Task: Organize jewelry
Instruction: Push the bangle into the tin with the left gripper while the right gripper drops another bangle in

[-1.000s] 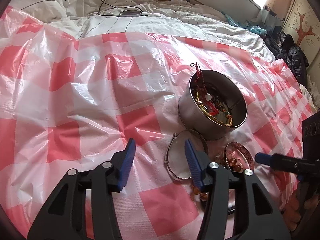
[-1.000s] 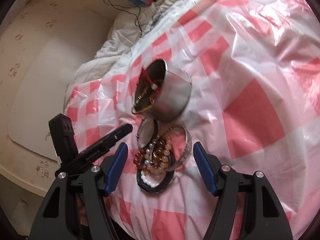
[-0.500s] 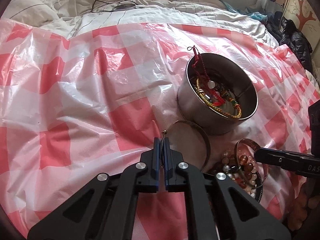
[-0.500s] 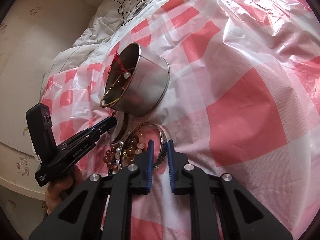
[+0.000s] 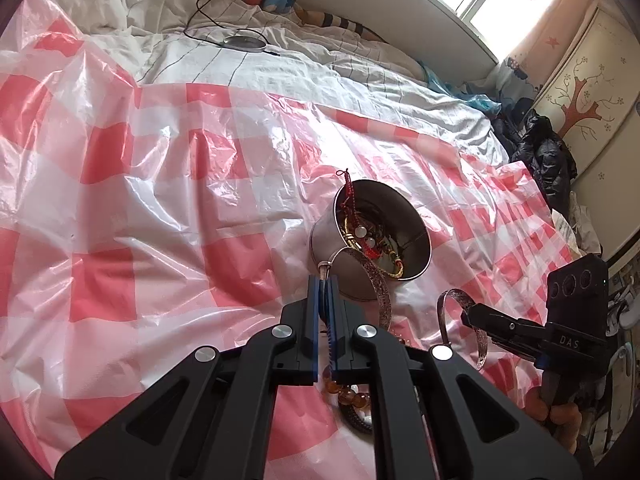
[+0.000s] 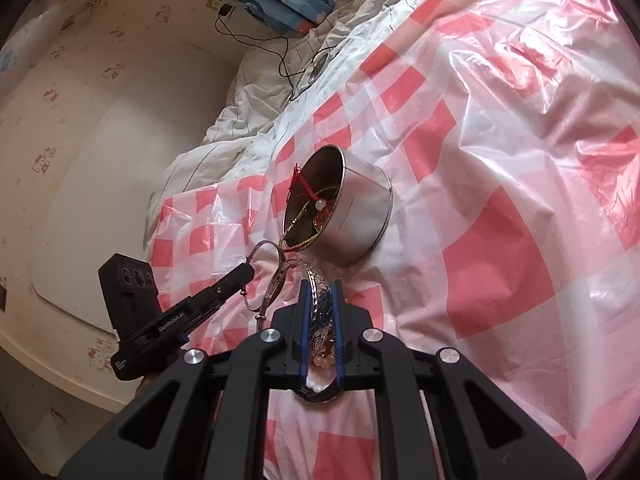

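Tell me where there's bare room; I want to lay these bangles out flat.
Free: the pink-checked plastic sheet left of the round metal tin, out to the white bedding. Crowded: below the tin, where the loose beaded bracelets lie.

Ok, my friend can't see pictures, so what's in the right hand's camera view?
The right gripper is shut on a patterned silver bangle above a pink checked plastic sheet. Just beyond is a round metal tin with a red cord and gold chain inside; the left gripper holds another bangle.
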`<move>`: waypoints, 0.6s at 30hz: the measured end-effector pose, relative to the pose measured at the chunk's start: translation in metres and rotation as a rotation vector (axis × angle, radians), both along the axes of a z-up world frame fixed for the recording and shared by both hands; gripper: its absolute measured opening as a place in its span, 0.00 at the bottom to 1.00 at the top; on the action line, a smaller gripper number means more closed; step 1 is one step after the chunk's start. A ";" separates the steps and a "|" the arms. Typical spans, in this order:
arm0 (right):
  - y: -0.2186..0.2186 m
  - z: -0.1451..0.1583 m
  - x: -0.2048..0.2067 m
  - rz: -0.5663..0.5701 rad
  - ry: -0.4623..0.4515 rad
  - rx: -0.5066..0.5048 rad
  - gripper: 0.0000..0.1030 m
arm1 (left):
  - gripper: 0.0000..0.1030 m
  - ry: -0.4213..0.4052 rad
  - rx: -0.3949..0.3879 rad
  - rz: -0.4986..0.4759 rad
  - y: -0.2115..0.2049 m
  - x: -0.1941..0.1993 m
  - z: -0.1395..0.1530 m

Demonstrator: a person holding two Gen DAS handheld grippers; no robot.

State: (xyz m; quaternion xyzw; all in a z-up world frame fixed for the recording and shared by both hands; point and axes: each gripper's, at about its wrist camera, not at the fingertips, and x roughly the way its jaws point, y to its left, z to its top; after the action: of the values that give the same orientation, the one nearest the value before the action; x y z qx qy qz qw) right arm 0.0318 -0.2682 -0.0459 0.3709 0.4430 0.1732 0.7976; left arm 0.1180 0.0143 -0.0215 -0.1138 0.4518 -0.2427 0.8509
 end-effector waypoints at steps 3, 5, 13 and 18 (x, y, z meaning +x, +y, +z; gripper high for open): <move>-0.001 0.009 0.007 -0.017 -0.045 -0.014 0.10 | 0.03 -0.008 -0.010 0.004 0.002 0.001 0.002; -0.003 0.014 0.012 -0.031 -0.065 -0.028 0.10 | 0.03 -0.020 -0.013 0.002 -0.002 0.004 0.004; -0.024 0.019 0.034 -0.083 -0.095 -0.002 0.10 | 0.03 -0.058 0.018 -0.015 -0.039 0.024 0.012; -0.014 0.024 0.057 -0.065 -0.108 -0.046 0.10 | 0.04 -0.030 0.018 -0.025 -0.060 0.041 0.006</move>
State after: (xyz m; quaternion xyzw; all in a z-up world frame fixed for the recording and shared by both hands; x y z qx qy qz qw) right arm 0.0889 -0.2819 -0.0217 0.3570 0.3908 0.1566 0.8338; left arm 0.1592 -0.0452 -0.0158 -0.0966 0.4426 -0.2509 0.8555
